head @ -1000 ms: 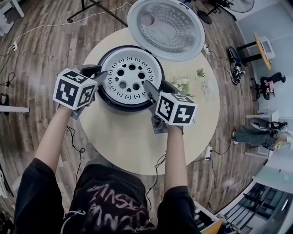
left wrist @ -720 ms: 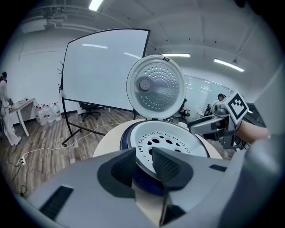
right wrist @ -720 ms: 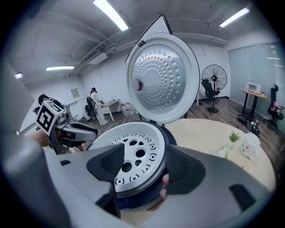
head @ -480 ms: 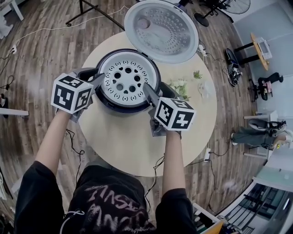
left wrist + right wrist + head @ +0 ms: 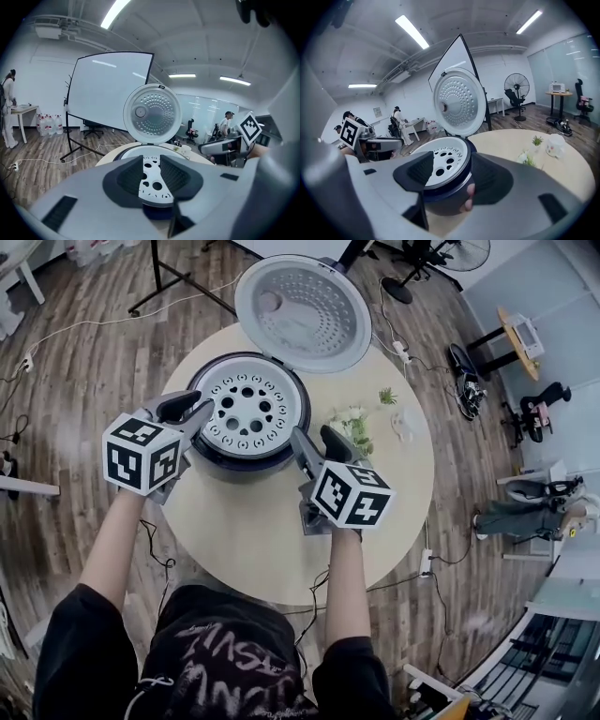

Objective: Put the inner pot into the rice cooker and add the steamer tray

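The white perforated steamer tray (image 5: 247,412) sits level in the dark rice cooker (image 5: 228,458), whose lid (image 5: 302,310) stands up open behind it. The inner pot is hidden under the tray. My left gripper (image 5: 190,409) hovers just off the cooker's left rim, open and empty; its own view looks through the gap onto the tray (image 5: 151,182). My right gripper (image 5: 317,439) is off the cooker's lower right, open with nothing between the jaws, which have just been closing a little. In the right gripper view the tray (image 5: 446,165) and cooker body (image 5: 440,204) lie beyond the jaws.
The cooker stands on a round pale table (image 5: 253,531). White flowers (image 5: 352,418), a small plant (image 5: 386,396) and a cup (image 5: 405,424) are on its right side. A stand and cables lie on the wood floor. People are at desks far behind.
Both grippers have lifted and drawn back from the tray's rim toward the person. The tray stays seated in the cooker.
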The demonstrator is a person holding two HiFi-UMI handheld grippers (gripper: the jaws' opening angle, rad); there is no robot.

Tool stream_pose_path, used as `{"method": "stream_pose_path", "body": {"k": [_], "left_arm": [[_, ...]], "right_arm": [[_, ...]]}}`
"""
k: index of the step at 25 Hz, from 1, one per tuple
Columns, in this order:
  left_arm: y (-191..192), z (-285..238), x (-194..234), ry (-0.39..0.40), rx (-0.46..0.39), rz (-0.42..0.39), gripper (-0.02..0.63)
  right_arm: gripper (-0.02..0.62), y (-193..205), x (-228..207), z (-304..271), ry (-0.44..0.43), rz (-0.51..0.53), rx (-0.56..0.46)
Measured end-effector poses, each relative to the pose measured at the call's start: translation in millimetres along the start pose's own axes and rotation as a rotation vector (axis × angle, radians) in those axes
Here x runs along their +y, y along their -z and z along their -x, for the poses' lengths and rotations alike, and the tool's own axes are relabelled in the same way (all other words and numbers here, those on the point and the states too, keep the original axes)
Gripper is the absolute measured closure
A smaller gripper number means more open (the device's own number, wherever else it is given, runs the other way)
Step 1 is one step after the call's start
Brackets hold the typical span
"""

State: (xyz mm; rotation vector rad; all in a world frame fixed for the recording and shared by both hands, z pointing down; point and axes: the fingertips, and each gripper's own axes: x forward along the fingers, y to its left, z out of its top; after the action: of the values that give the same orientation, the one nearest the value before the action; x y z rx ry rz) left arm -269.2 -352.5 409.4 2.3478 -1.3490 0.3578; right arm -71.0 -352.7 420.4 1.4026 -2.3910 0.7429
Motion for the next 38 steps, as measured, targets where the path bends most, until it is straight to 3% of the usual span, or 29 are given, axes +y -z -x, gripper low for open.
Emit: {"method": "stream_pose_path", "body": {"k": [17,33,38], "left_arm": [[29,51,-106,-0.017,-0.092,-0.001,0.499],[61,100,-199,-0.005,-0.244,0.025,0.561],[66,106,-228,0.042,-0.267,0.037,0.567]], "right_arm": [[0.414,44,-16,122,0.001,-0.059,-0.137],[0.523,83,-40,248,0.037,-0.11,-0.277],[0.552,92,-46,275,0.064,-0.105,-0.299]]}}
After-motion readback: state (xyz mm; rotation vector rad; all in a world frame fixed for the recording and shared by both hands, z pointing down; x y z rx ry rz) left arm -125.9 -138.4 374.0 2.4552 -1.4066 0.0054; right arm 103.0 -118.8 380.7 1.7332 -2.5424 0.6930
